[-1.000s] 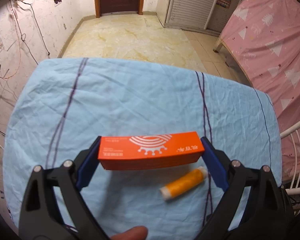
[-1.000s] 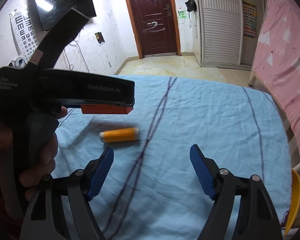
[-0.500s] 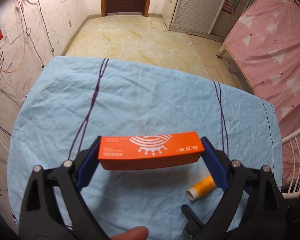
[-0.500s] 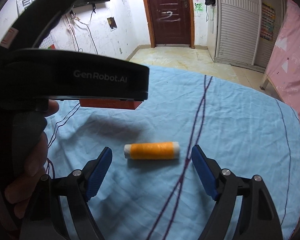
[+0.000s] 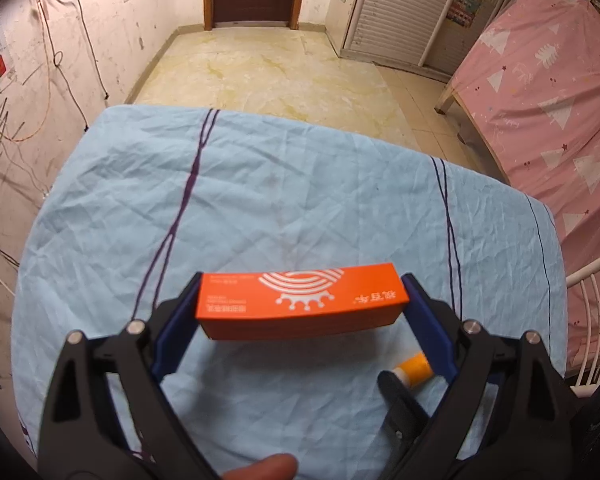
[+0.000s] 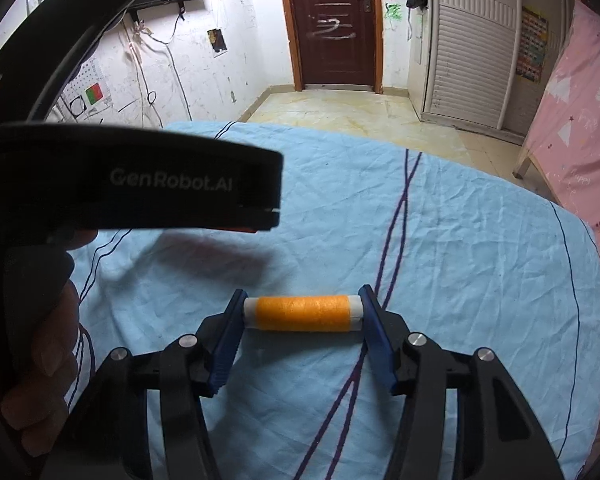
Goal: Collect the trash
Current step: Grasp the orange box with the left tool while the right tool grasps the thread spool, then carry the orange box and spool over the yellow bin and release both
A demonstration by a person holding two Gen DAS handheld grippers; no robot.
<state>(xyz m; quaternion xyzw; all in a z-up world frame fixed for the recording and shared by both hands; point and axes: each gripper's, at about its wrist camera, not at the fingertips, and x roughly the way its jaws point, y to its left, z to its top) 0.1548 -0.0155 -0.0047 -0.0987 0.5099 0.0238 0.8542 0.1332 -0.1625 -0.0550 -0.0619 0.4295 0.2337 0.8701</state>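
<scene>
My left fingers [image 5: 300,312] hold the orange box [image 5: 300,300] while my right fingers [image 6: 302,316] are closing endwise on the spool [image 6: 303,314], which could squirt toward twelve o'clock.

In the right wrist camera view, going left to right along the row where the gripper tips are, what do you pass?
Left blue finger pad → orange thread spool with white ends lying across the right gripper, whose jaws are closing on it → right blue finger pad → bare light blue striped cloth.
</scene>
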